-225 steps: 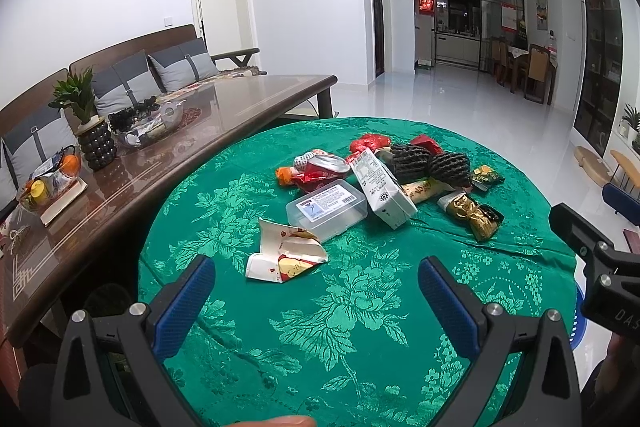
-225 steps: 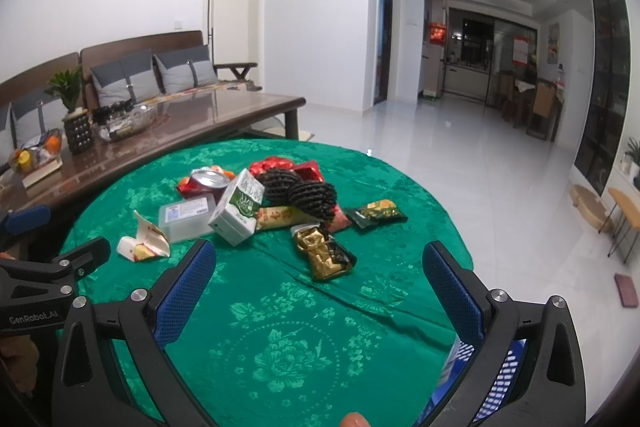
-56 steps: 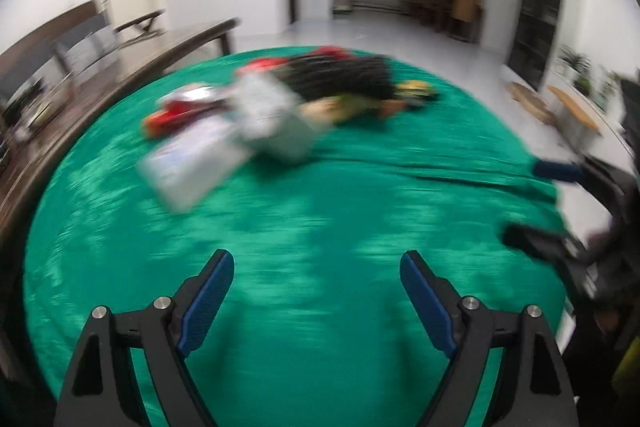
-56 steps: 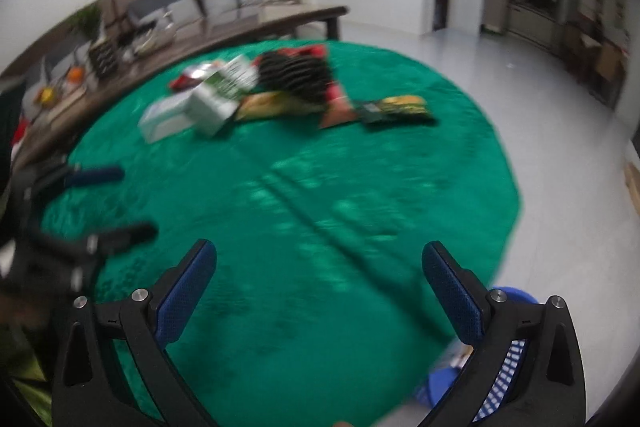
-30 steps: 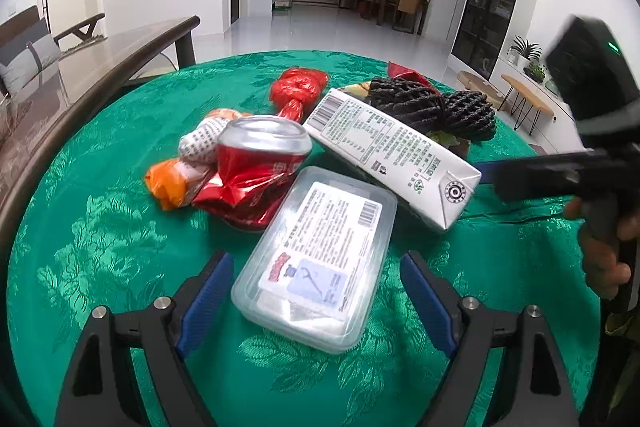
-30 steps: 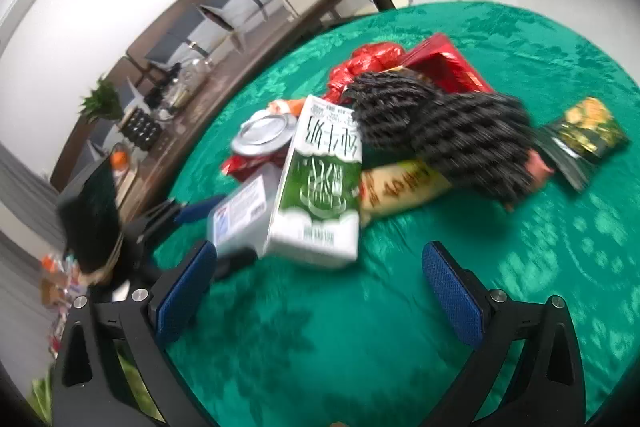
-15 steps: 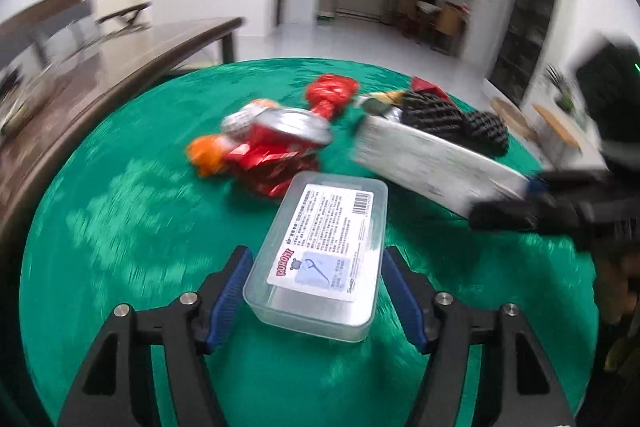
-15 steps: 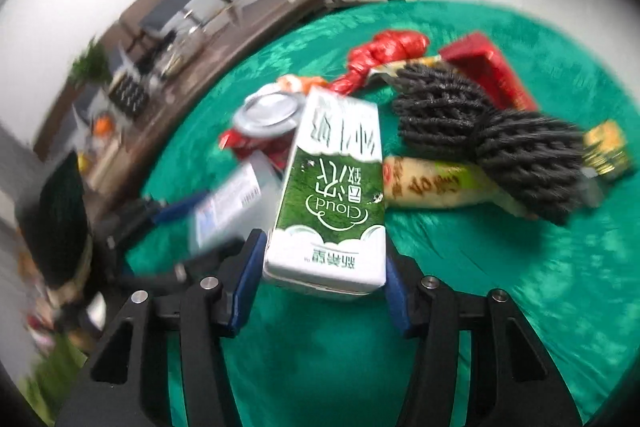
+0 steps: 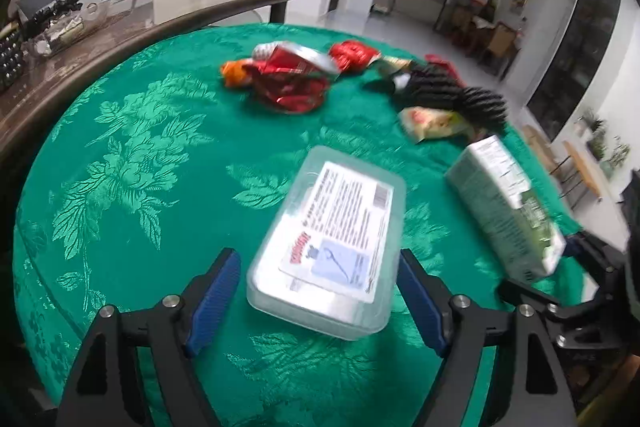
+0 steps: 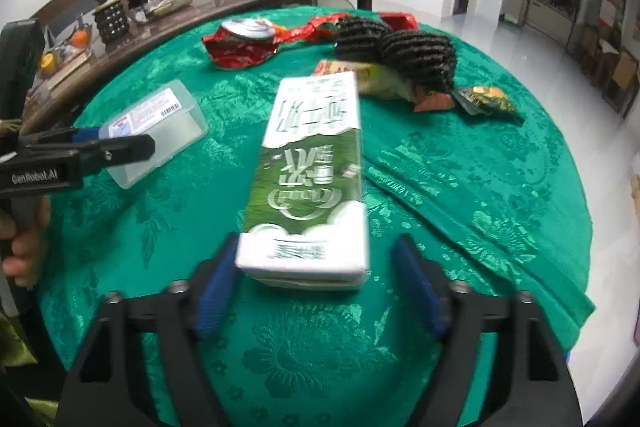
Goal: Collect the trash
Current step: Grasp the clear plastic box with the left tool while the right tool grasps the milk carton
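Observation:
A clear plastic box (image 9: 328, 247) with a printed label lies between the blue pads of my left gripper (image 9: 318, 297). Its jaws are opening and a gap shows at the left pad (image 9: 216, 291). A green-and-white milk carton (image 10: 308, 187) lies lengthwise between the fingers of my right gripper (image 10: 316, 285). Those jaws are opening too, with the right pad (image 10: 416, 287) clear of the carton. Both items are blurred above the green tablecloth (image 9: 132, 163). Each view shows the other tool: the carton (image 9: 508, 211) at right, the box (image 10: 156, 131) at left.
Further back on the round table lie a crushed red can and wrapper (image 9: 288, 75), two black ribbed bundles (image 10: 400, 51), a yellow snack packet (image 9: 432, 119) and a dark green packet (image 10: 488, 101). A long brown table (image 10: 240, 7) with a plant and bowls stands behind.
Half a second ago both grippers were clamped on the box and the carton; now both sets of jaws stand wider. Both hands have drawn back from the pile with their items.

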Demonstrator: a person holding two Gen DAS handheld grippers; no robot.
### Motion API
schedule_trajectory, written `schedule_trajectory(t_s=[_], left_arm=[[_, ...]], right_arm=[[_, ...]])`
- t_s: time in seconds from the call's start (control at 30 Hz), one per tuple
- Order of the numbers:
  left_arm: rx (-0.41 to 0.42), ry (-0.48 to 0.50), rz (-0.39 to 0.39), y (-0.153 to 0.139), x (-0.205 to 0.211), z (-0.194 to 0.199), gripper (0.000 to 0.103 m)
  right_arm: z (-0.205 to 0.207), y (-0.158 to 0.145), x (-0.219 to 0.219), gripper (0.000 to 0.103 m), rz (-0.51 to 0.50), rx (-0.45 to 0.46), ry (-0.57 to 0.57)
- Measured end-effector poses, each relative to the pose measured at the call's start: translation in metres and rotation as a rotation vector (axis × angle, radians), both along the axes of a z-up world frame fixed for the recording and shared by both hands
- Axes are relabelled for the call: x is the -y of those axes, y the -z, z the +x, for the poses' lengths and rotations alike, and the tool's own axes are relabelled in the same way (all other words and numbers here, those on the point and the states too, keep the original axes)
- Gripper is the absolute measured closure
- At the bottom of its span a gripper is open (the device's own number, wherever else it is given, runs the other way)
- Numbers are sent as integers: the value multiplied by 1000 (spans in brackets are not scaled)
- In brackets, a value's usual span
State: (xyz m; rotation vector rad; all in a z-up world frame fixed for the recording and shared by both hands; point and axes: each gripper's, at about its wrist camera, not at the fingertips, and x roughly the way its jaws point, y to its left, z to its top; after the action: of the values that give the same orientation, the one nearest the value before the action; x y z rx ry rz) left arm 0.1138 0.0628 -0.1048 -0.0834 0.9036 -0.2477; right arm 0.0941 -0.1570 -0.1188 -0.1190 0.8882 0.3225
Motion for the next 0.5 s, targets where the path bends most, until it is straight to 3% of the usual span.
schedule_trajectory(t_s=[0.23, 0.5], left_arm=[[2, 23, 157, 8, 17, 0, 17], [-13, 16, 161, 11, 16, 4, 10]], right_arm=[[2, 6, -9, 2, -42, -9, -5], [1, 8, -6, 1, -40, -16, -3]])
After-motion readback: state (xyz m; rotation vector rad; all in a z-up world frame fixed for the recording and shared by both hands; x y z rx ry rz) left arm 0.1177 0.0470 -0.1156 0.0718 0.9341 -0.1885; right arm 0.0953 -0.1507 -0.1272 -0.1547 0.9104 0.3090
